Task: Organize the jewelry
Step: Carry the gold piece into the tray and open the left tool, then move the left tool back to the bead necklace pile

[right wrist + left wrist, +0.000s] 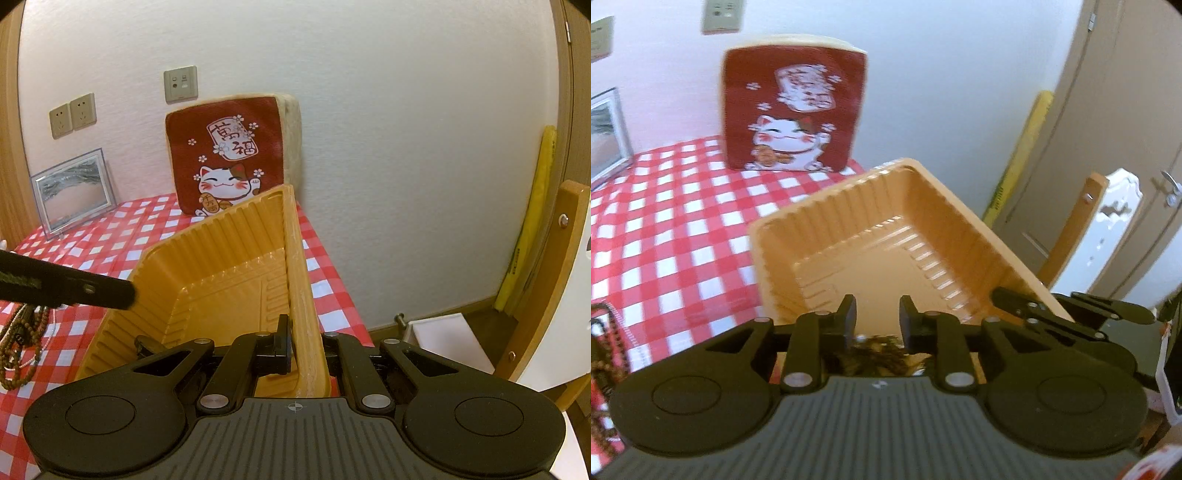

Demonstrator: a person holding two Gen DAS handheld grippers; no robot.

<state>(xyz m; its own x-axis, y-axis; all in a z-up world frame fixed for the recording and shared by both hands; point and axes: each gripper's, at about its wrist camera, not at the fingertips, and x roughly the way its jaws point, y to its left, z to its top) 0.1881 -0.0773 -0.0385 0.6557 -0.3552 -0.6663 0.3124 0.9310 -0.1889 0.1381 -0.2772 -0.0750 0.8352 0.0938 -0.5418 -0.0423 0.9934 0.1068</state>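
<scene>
An orange ribbed plastic tray (827, 206) stands on the red-and-white checked tablecloth (665, 221). My left gripper (877, 314) hangs over the tray's near side, open, and bare tray floor shows in the gap between its pads. A dark brown beaded clump (875, 354) lies just behind the pads, close to the camera. My right gripper (304, 332) is shut on the tray's right wall (295, 258); it also shows at the tray's right rim in the left wrist view. One left finger (92, 290) reaches in from the left. More bead strands (22, 343) lie on the cloth left of the tray.
A red lucky-cat cushion (225, 155) leans on the wall behind the tray. A clear picture frame (72, 188) stands at the back left. The table's right edge runs close beside the tray, with a wooden chair (554, 277) and a white box (443, 339) beyond it.
</scene>
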